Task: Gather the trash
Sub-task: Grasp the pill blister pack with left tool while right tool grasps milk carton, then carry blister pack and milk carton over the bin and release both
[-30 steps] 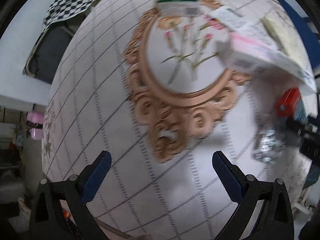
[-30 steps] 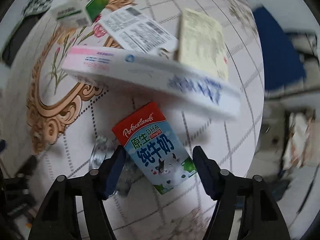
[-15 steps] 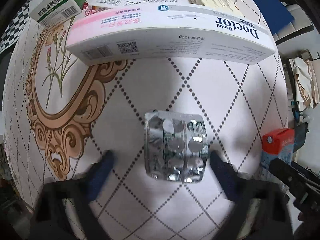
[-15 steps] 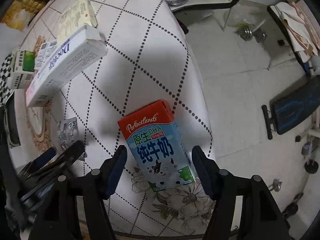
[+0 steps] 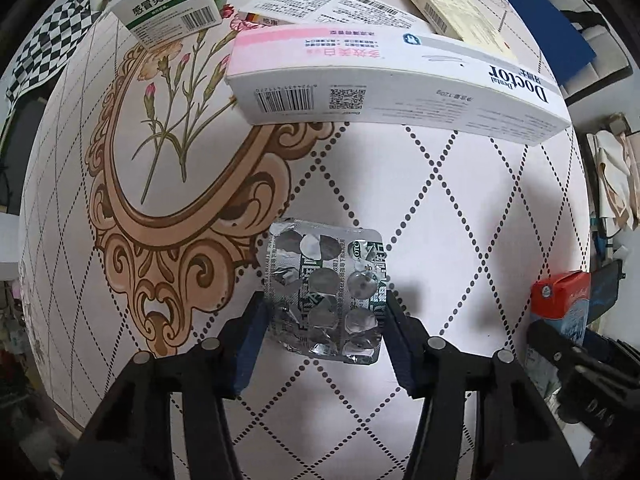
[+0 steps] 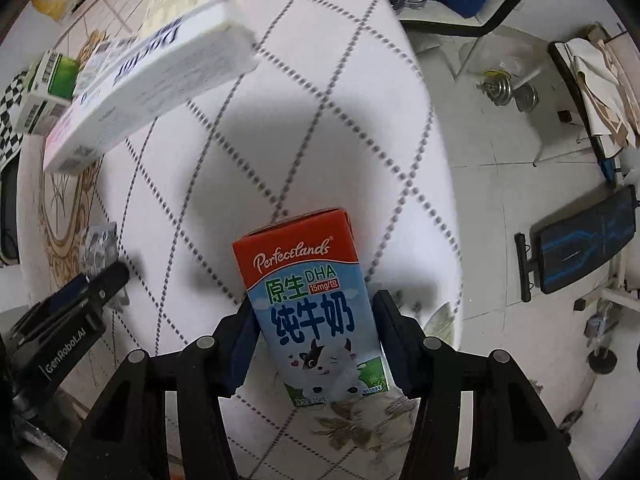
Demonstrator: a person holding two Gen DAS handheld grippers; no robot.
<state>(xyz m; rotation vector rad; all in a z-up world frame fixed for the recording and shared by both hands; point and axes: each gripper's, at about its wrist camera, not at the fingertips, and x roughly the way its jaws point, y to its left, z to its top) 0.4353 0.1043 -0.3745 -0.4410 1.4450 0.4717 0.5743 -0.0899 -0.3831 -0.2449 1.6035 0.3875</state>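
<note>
A used silver blister pack point(image 5: 326, 292) lies on the patterned tablecloth point(image 5: 460, 200). My left gripper point(image 5: 324, 320) has closed on its two sides and grips it. A red and blue milk carton point(image 6: 312, 308) is held between the fingers of my right gripper point(image 6: 312, 328), just above the cloth near the table's edge. The carton also shows at the right in the left wrist view point(image 5: 562, 304), and the blister pack at the left in the right wrist view point(image 6: 96, 248).
A long pink and white toothpaste box point(image 5: 384, 80) lies behind the blister pack. A green and white medicine box point(image 5: 168, 12), a flat printed box point(image 5: 332, 2) and a yellow box point(image 5: 456, 4) lie further back. The floor point(image 6: 500, 152) drops off right of the table.
My left gripper swung over to the blister pack and closed on it. My right gripper kept the milk carton and closed tighter on it while turning toward the table's edge.
</note>
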